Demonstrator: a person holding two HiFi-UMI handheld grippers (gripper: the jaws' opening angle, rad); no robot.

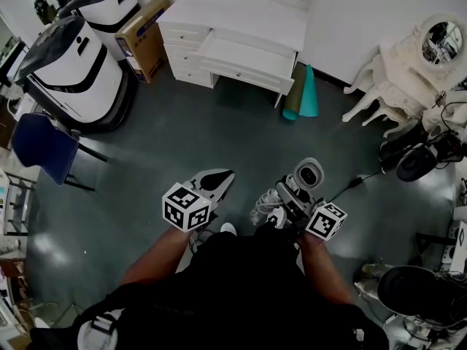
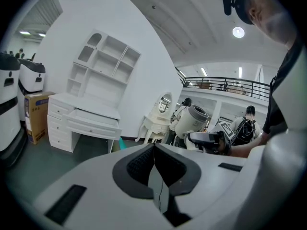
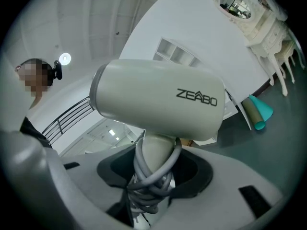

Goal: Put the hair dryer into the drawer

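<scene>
A white hair dryer [image 1: 309, 173] with a grey cord wound round its handle stands up from my right gripper [image 1: 292, 197], which is shut on that handle. In the right gripper view the dryer's barrel [image 3: 158, 99] fills the middle above the right gripper [image 3: 151, 174]. My left gripper [image 1: 217, 181] is held beside it at waist height, shut with nothing in it; in the left gripper view its jaws meet on the left gripper [image 2: 154, 152], and the dryer [image 2: 192, 120] shows to the right. The white desk [image 1: 241, 9] with drawers stands ahead; its wide middle drawer [image 1: 244, 60] juts forward.
Two white robots [image 1: 73, 64], a cardboard box [image 1: 146, 35] and a blue chair [image 1: 44, 144] stand at the left. Teal and olive rolls [image 1: 303, 93] lean by the desk's right leg. A white vanity with mirror [image 1: 423, 49] and black gear [image 1: 419, 155] crowd the right. Dark grey floor lies between.
</scene>
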